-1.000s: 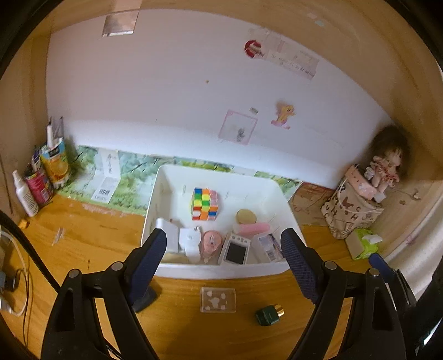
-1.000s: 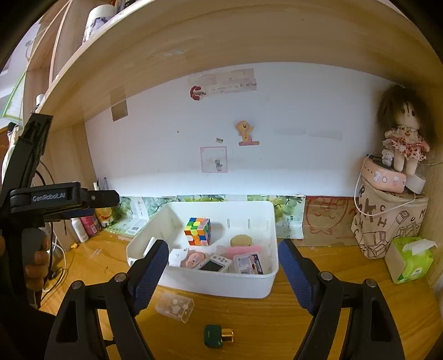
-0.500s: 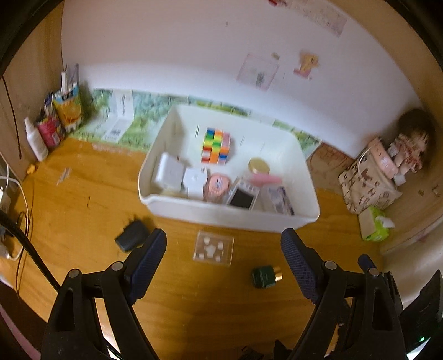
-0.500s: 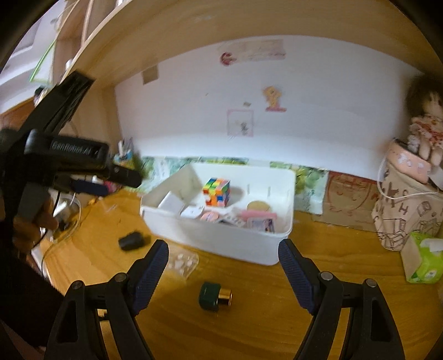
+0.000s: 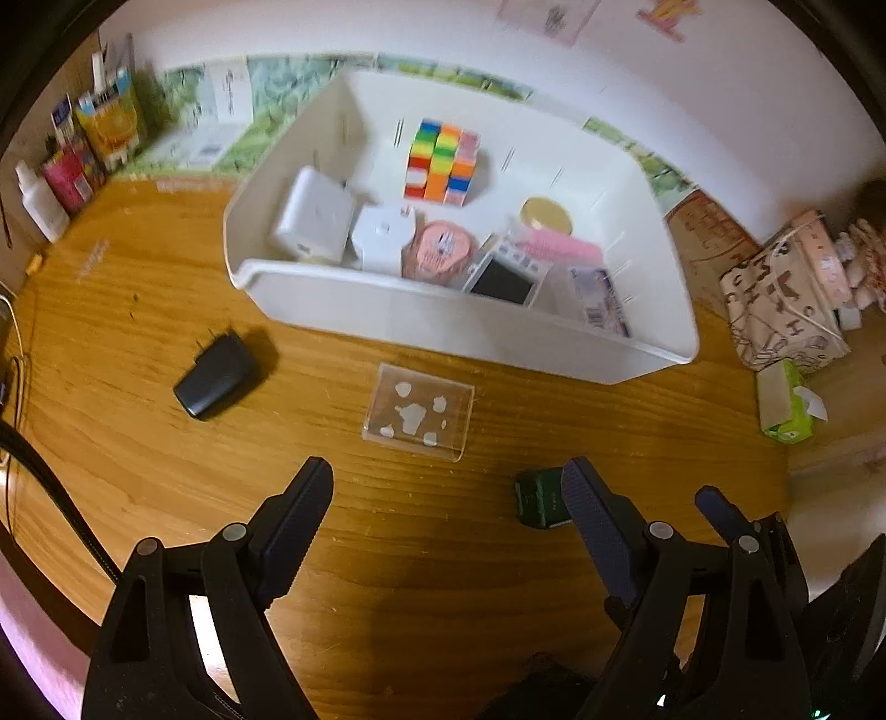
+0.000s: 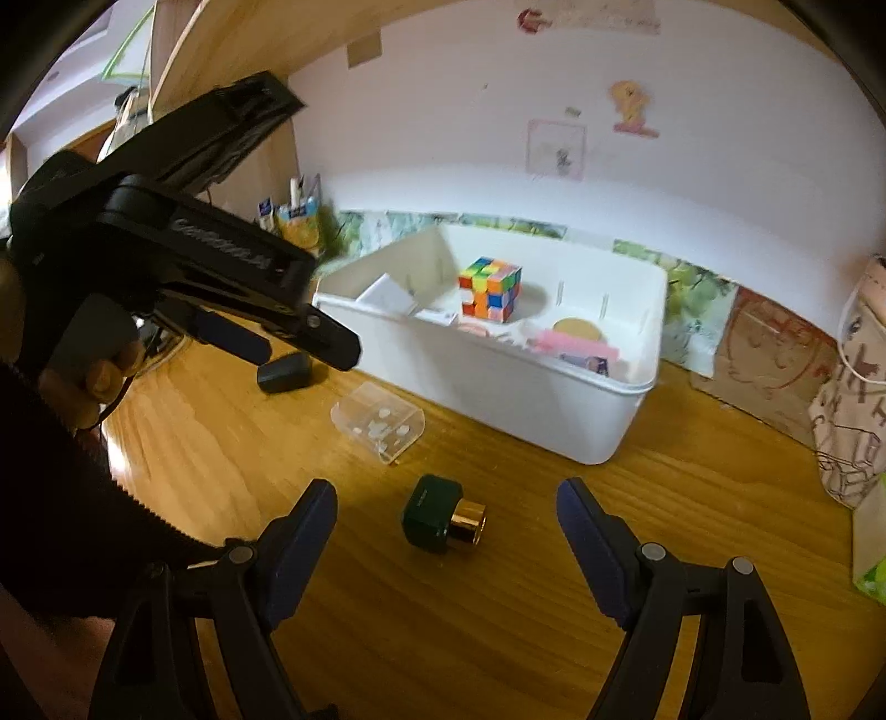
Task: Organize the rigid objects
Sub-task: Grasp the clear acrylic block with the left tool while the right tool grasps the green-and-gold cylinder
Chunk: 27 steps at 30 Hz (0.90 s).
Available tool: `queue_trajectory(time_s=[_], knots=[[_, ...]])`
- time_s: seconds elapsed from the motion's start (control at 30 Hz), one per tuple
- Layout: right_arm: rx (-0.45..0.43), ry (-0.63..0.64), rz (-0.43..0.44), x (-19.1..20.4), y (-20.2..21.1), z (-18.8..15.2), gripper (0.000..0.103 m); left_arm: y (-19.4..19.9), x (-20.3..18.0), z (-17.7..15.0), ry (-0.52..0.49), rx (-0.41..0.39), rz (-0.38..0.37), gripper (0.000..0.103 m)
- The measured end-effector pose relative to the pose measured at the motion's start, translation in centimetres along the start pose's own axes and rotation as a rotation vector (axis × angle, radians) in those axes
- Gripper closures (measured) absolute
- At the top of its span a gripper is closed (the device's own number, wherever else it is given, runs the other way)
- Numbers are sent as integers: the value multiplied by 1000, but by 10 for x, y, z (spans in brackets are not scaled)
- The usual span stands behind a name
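A white bin (image 5: 554,346) (image 6: 515,393) on the wooden desk holds a colour cube (image 5: 441,162) (image 6: 490,289), white chargers, a pink tin and other small items. In front of it lie a black plug adapter (image 5: 217,376) (image 6: 285,372), a clear plastic box (image 5: 419,411) (image 6: 379,423) and a dark green bottle with a gold cap (image 5: 538,497) (image 6: 443,515). My left gripper (image 5: 446,501) is open and empty, above the desk just short of the clear box; it also shows in the right wrist view (image 6: 279,332). My right gripper (image 6: 446,518) is open and empty, with the green bottle between its fingertips' line.
Bottles and cartons (image 5: 72,160) stand at the back left. A patterned bag (image 5: 775,310) with a doll and a green tissue pack (image 5: 783,401) sit at the right. A shelf board (image 6: 232,44) runs overhead.
Both grippers have tilted down and come closer to the desk. The black adapter has come into view. The green bottle now lies close in front of my right gripper.
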State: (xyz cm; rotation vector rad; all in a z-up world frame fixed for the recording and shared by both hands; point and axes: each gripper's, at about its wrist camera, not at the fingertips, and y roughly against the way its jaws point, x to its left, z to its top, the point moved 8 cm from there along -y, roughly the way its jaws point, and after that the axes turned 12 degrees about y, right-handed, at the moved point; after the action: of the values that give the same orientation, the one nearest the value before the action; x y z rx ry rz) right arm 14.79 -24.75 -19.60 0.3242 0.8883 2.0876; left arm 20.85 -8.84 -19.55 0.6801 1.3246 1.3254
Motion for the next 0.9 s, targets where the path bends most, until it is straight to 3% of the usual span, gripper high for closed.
queue_trajectory(time_s=[0.13, 0.67, 0.9], knots=[[49, 9, 36, 0, -16, -4, 21, -21, 1, 6, 26, 53, 26, 16], [214, -16, 107, 0, -63, -25, 21, -85, 4, 21, -25, 159, 134, 16], [264, 18, 144, 13, -74, -31, 31, -102, 11, 21, -28, 196, 166, 16]])
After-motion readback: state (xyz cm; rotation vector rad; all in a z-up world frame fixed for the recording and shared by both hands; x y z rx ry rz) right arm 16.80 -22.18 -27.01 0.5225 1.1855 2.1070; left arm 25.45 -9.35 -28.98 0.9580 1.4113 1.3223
